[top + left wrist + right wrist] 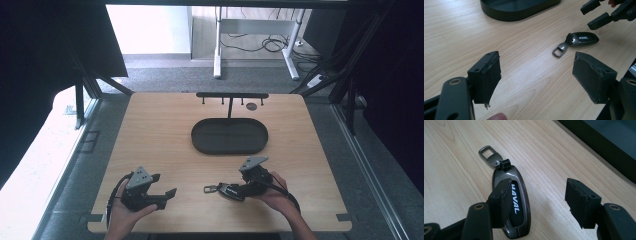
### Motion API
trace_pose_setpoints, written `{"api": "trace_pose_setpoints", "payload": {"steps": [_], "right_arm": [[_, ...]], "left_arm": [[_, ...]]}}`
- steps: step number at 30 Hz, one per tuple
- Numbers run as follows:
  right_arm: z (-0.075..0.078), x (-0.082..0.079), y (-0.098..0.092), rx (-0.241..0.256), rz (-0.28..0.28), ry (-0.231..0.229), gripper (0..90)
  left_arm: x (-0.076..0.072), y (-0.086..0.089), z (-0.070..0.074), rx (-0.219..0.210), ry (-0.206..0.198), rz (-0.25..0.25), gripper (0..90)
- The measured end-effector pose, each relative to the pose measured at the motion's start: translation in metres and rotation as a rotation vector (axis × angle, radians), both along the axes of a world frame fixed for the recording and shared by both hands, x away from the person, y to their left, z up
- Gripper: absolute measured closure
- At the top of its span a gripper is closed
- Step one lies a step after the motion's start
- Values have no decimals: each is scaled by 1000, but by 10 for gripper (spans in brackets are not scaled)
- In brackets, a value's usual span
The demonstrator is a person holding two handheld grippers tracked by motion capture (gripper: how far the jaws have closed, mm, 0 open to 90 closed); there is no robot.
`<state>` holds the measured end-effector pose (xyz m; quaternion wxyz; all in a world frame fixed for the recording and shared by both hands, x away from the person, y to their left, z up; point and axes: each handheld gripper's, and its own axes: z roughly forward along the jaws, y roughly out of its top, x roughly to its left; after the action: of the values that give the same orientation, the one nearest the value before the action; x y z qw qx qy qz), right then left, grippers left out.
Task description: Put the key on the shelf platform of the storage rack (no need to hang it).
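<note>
A dark key fob (pixel 518 202) marked HAVAL lies flat on the wooden table (pixel 160 135), its metal loop (pixel 487 153) pointing away from my right gripper. My right gripper (pixel 539 188) is open just above the fob; its left jaw overlaps the fob's body and the right jaw stands clear over bare wood. In the high view the fob (pixel 226 191) lies near the table's front, right of centre, under the right gripper (pixel 232 187). My left gripper (pixel 165 185) is open at the front left and holds nothing. From the left gripper (pixel 537 67) the fob (pixel 584 39) lies ahead to the right.
A black oval tray (pixel 200 142) sits empty at the table's middle, and its wall (pixel 499 13) shows ahead of the left gripper. Behind it stands a black rack (pixel 231 95) with small hooks, and a small dark disc (pixel 251 106) beside it.
</note>
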<state>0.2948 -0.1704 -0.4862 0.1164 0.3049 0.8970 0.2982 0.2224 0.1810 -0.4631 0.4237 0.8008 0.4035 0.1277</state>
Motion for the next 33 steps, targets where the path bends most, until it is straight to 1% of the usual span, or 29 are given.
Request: {"api": "trace_pose_setpoints", "payload": {"steps": [5, 9, 14, 24, 33], "right_arm": [[-2, 2, 4, -13, 5, 4, 393], [-4, 2, 5, -5, 9, 11, 395], [-6, 2, 5, -9, 13, 12, 395], [-11, 3, 6, -20, 16, 11, 394], [-13, 3, 9, -27, 22, -1, 390]], "left_arm": [[1, -3, -3, 8, 11, -11, 229], [1, -6, -5, 14, 16, -18, 229], [1, -7, -5, 16, 19, -19, 229], [2, -13, -9, 35, 37, -45, 223], [3, -12, -9, 32, 34, -39, 223]]}}
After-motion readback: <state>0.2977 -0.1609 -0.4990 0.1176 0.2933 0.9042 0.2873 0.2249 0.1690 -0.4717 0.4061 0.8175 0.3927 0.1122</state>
